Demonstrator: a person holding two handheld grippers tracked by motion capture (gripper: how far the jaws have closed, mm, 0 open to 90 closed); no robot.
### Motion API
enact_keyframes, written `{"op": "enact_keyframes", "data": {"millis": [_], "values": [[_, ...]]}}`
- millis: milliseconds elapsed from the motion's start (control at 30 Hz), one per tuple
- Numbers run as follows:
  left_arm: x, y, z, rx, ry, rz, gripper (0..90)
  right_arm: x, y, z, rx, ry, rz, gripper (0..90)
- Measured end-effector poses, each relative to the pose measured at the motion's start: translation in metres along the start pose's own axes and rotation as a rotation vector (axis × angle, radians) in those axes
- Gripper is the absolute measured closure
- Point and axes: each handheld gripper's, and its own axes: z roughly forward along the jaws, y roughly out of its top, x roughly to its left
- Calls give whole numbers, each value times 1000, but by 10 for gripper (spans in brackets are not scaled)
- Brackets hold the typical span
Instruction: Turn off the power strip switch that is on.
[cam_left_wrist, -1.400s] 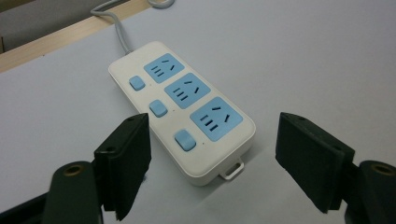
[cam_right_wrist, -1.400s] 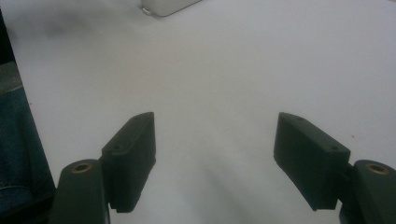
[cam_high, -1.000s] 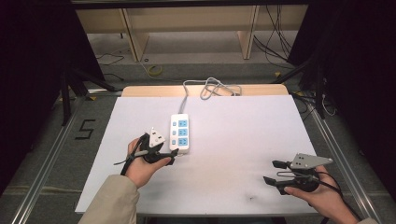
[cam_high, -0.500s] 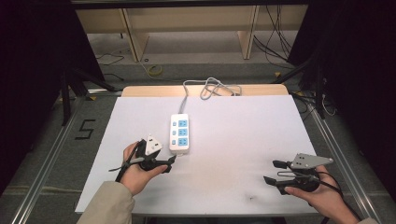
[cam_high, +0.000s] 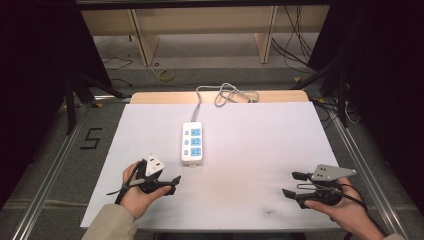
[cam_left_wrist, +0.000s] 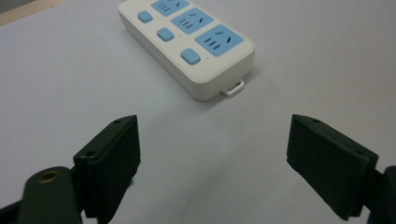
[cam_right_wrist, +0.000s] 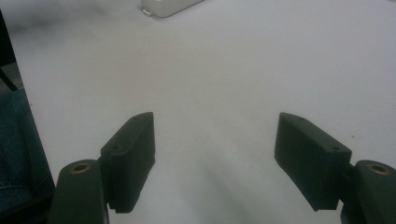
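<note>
we see a white power strip (cam_high: 192, 144) with three blue sockets and three blue switches lying near the middle of the white tabletop (cam_high: 250, 145), its grey cord (cam_high: 222, 93) running to a loose tangle at the far edge. the left gripper (cam_high: 174, 181) sits on the near left of the table, held in the person's left hand (cam_high: 137, 192), just short of the strip's near end and a little to its left. in the left gripper view we note its jaws standing wide apart with nothing between them, the strip (cam_left_wrist: 187, 42) lying ahead on the table, its small hanging tab toward us. the right gripper (cam_high: 292, 184) rests at the near right, well apart from the strip, in the right hand (cam_high: 340, 207). its jaws are likewise spread and empty over bare tabletop in the right gripper view, with a corner of the strip (cam_right_wrist: 168, 6) at the top edge.
</note>
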Motion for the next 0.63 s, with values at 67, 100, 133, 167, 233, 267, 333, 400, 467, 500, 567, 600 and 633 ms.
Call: {"op": "enact_keyframes", "data": {"millis": [67,100,133,167,233,267,333,400,467,500,567,600,633], "values": [[0,-3,-1,1,3,-1,171,0,0,0,-2,2,2,294],[1,-4,-2,0,4,-2,170,0,0,0,1,2,1,294],[1,-5,-2,1,3,-9,171,0,0,0,1,2,0,294],[2,-6,-2,2,1,-9,171,0,0,0,1,3,-1,294],[2,-8,-2,7,6,-12,171,0,0,0,4,4,-5,294],[2,-8,-2,10,5,-8,171,0,0,1,4,4,-2,294],[1,-8,-2,11,4,-1,171,0,0,1,2,5,-5,294],[0,-8,-1,16,1,9,171,-1,0,2,4,3,-12,294],[0,-8,0,22,-2,11,171,-1,0,2,4,1,-7,294],[-1,-8,1,24,-4,16,171,-1,0,2,5,1,-5,294],[-2,-7,1,24,-6,18,171,-1,0,2,3,0,-7,293],[-3,-6,1,24,-10,21,171,-1,0,2,4,0,-6,293],[-4,-5,2,19,-14,21,171,-1,0,2,4,0,-4,293]]}}
